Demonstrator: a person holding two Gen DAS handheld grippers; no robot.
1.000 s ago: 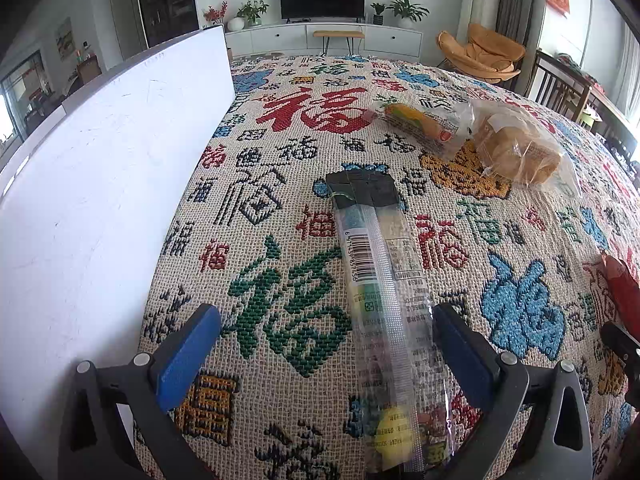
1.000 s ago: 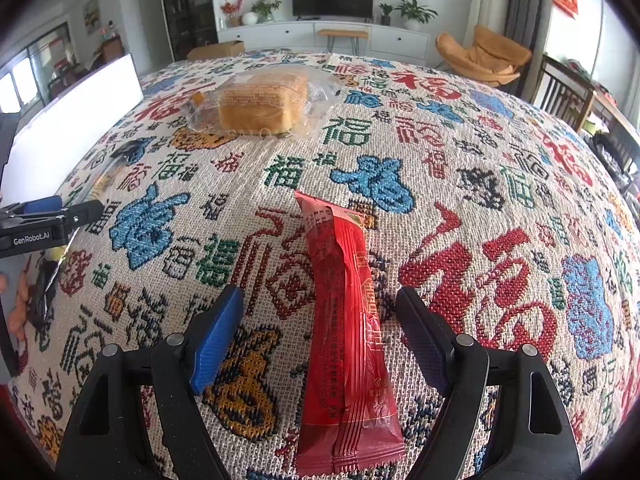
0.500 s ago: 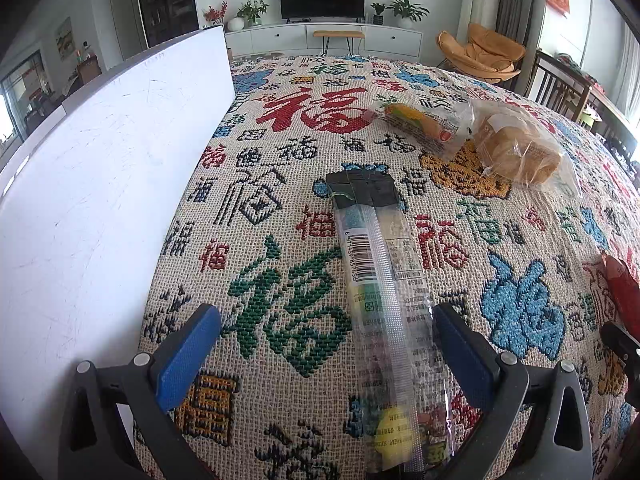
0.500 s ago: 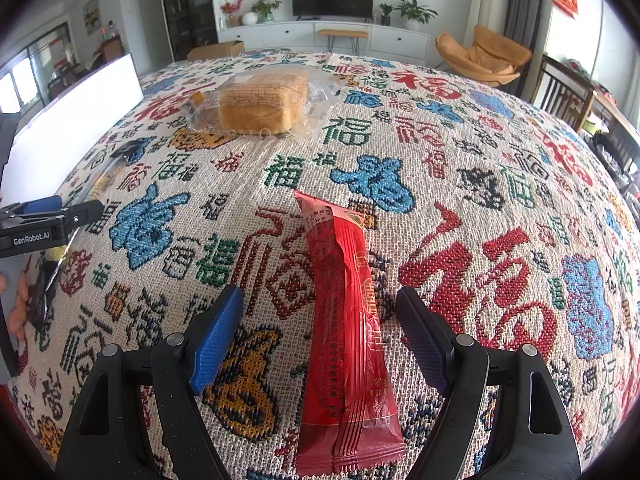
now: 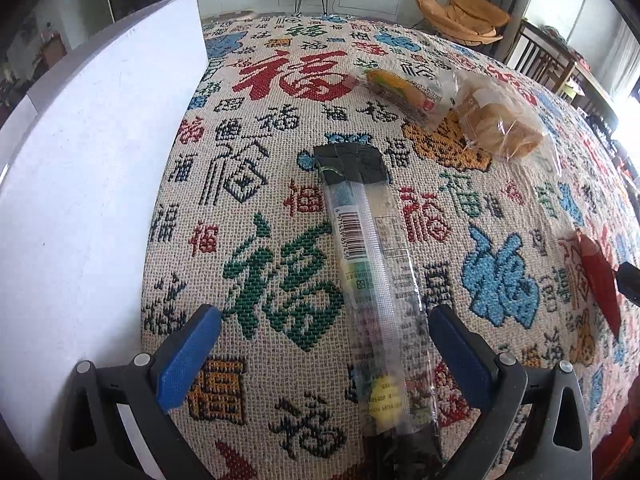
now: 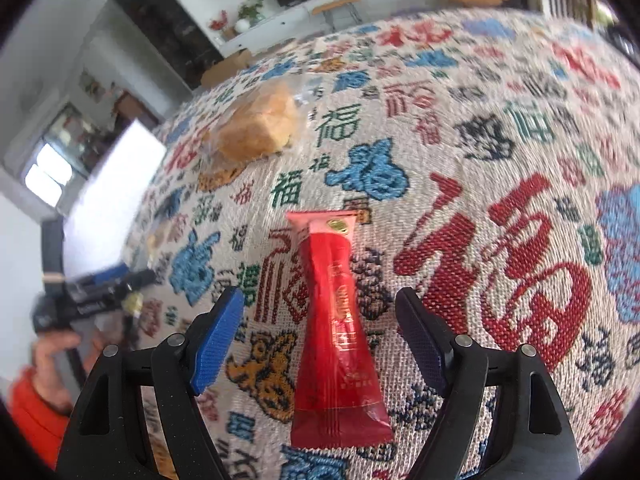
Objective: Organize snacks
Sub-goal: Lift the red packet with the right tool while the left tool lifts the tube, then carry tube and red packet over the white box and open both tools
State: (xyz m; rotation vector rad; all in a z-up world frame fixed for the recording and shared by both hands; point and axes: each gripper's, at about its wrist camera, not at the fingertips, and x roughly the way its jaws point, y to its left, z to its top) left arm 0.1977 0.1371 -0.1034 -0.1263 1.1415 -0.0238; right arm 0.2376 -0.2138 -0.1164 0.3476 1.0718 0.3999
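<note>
A long clear snack packet (image 5: 372, 248) with a black top lies on the patterned tablecloth (image 5: 280, 80). My left gripper (image 5: 324, 352) is open around its near end, and the packet sits closer to the right finger without touching it. A red snack packet (image 6: 336, 320) lies lengthwise between the fingers of my open right gripper (image 6: 320, 300), clear of both pads. The red packet (image 5: 600, 276) also shows at the right edge of the left wrist view.
A white box wall (image 5: 80, 160) stands along the left. A bagged bread (image 5: 500, 128) and a yellow-green packet (image 5: 400, 92) lie further back. The right wrist view shows the bread (image 6: 260, 124), the left gripper (image 6: 92, 300) and a hand (image 6: 52, 360) with an orange sleeve.
The right gripper has rolled and shifted, so its view is now tilted and blurred; the red packet still lies between its jaws. The left gripper has tipped slightly downward.
</note>
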